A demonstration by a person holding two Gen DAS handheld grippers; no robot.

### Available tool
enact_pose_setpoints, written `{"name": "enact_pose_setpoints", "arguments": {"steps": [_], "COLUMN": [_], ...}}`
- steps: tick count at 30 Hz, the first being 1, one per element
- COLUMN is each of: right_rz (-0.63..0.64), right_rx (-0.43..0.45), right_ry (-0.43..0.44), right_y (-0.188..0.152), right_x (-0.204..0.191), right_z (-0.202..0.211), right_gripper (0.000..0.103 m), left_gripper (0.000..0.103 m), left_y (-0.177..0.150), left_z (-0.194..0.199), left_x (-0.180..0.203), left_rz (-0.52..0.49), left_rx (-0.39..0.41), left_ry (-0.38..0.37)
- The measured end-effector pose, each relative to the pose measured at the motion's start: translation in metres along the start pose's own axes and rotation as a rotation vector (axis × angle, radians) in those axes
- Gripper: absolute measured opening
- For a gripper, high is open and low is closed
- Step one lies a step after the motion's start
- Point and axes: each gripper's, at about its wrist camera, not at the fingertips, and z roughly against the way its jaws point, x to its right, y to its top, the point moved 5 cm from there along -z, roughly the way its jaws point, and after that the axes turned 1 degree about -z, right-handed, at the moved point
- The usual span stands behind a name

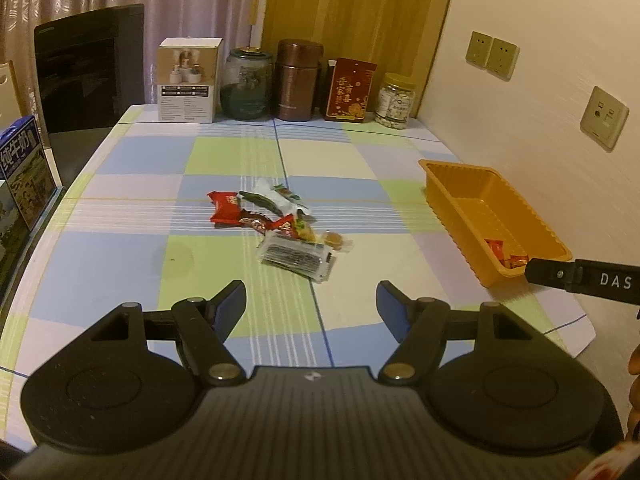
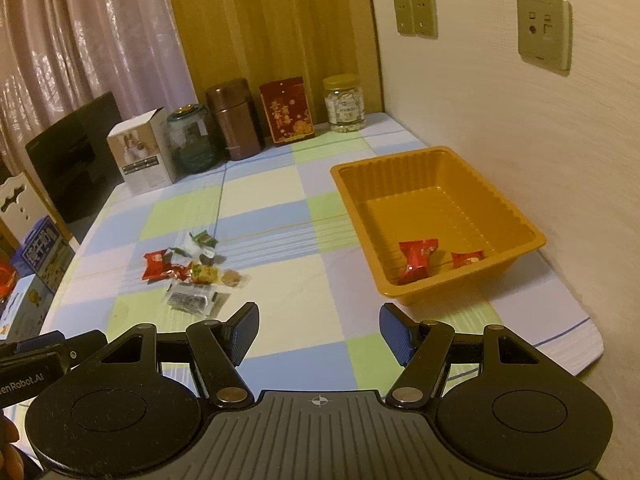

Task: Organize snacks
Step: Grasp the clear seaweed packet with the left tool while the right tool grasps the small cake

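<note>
Snacks pile (image 1: 276, 224) mid-table (image 1: 132, 216), left of orange tray (image 2: 436, 184); two red packets (image 2: 418, 258) inside tray. Left gripper (image 1: 311, 306) and right gripper (image 2: 318, 330) fingers wide, nothing held.

Each view looks forward and downward along its own fingers over the checked tablecloth (image 1: 224, 264). The left wrist view has the snack pile (image 1: 280, 232) ahead between the jaws; the right wrist view has it ahead-left. Both share the orange tray (image 2: 416, 288) and far-edge containers
</note>
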Motion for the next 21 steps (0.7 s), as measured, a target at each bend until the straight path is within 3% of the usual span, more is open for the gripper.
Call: {"name": "enact_pose_setpoints", "arguments": {"steps": [11, 21], "right_rz": [0.010, 0.045], "right_rx": [-0.033, -0.096], "right_ry": [0.033, 0.091], "right_y": [-0.008, -0.019], "right_x": [-0.014, -0.037], "right_z": [-0.023, -0.075], "right_gripper": [0.067, 0.067], "left_gripper": [0.069, 0.069], "left_y": [-0.002, -0.006], "left_z": [-0.014, -0.056], "left_x": [-0.020, -0.042], "left_rz": [0.013, 0.030], "left_rx": [-0.019, -0.074], "left_ry": [0.031, 0.047]}}
